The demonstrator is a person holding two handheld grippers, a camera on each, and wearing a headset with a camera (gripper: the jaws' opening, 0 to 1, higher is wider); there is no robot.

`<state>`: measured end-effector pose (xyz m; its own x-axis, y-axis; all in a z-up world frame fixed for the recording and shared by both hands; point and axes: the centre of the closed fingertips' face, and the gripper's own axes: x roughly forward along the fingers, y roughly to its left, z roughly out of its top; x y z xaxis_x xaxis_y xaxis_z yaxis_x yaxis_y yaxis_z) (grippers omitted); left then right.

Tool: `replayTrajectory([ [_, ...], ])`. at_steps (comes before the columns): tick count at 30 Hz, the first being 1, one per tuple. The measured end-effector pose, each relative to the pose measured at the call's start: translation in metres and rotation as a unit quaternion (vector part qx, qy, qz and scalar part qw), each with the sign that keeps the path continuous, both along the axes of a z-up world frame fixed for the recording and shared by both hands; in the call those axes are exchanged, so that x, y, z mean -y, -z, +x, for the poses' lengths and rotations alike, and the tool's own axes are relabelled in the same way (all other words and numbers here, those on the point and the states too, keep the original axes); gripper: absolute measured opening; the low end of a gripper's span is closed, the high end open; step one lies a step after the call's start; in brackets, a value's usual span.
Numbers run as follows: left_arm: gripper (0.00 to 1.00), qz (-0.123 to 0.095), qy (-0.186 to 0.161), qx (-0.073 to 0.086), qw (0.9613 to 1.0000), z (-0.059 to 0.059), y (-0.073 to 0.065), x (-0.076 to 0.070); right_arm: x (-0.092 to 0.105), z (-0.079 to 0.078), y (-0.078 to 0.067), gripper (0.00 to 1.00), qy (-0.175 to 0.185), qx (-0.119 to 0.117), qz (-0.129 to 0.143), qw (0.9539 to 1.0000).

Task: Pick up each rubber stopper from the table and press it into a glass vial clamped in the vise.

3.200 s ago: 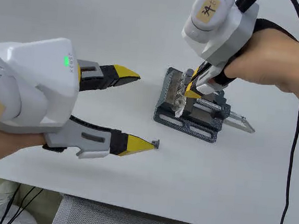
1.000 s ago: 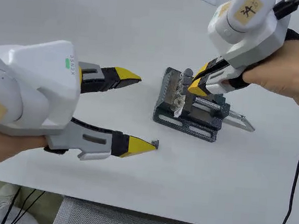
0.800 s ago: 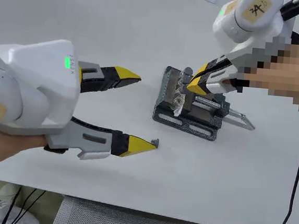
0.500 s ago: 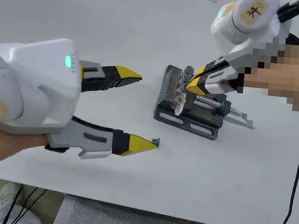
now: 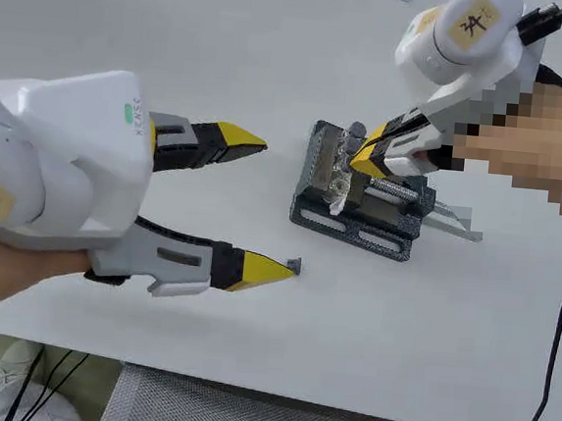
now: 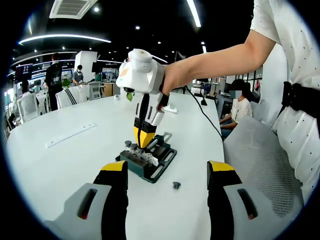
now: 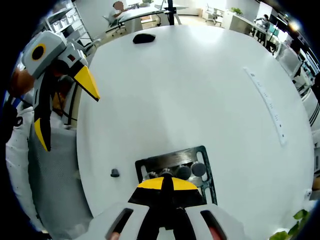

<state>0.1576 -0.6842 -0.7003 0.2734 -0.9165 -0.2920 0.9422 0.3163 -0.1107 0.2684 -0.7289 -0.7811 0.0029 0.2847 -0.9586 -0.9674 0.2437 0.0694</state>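
A dark metal vise (image 5: 351, 220) (image 6: 159, 165) (image 7: 150, 164) stands on the white table and clamps a row of glass vials (image 6: 141, 153), some capped with grey stoppers (image 7: 198, 168). One loose grey stopper (image 5: 295, 265) (image 6: 176, 185) (image 7: 115, 173) lies on the table in front of the vise. My right gripper (image 5: 360, 163) (image 7: 166, 182) hangs shut just above the vials, and I see nothing between its jaws. My left gripper (image 5: 271, 207) (image 6: 167, 168) is wide open, left of the vise. Its lower fingertip (image 5: 278, 267) nearly touches the loose stopper.
A black cable (image 5: 557, 323) runs down the table's right side. A long white strip (image 6: 70, 136) (image 7: 267, 102) lies farther back, and a black object (image 7: 144, 38) sits near the far edge. The table's front edge (image 5: 342, 408) is close below my left gripper.
My right gripper has risen from between the vise jaws to a spot just above the vials, still shut. The left gripper and the loose stopper have stayed put.
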Motion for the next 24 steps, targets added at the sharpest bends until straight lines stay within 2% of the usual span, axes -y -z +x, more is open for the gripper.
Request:
replayTrajectory([
  [7,0.62,-0.003,0.001,0.001,1.0000,0.001,-0.001,0.000,-0.002,0.000,0.000,0.00,-0.006,0.003,-0.009,0.9999],
  [13,0.62,-0.006,0.001,0.002,1.0000,0.004,0.004,-0.006,-0.001,0.000,0.001,0.00,-0.024,0.004,-0.024,0.9994],
  [20,0.62,-0.006,0.001,0.002,1.0000,0.005,0.004,-0.006,0.000,0.001,0.002,0.00,-0.021,0.003,-0.021,0.9995],
  [24,0.62,-0.008,0.000,0.003,1.0000,0.008,0.009,-0.011,0.000,0.001,0.003,0.00,-0.024,0.004,-0.023,0.9994],
])
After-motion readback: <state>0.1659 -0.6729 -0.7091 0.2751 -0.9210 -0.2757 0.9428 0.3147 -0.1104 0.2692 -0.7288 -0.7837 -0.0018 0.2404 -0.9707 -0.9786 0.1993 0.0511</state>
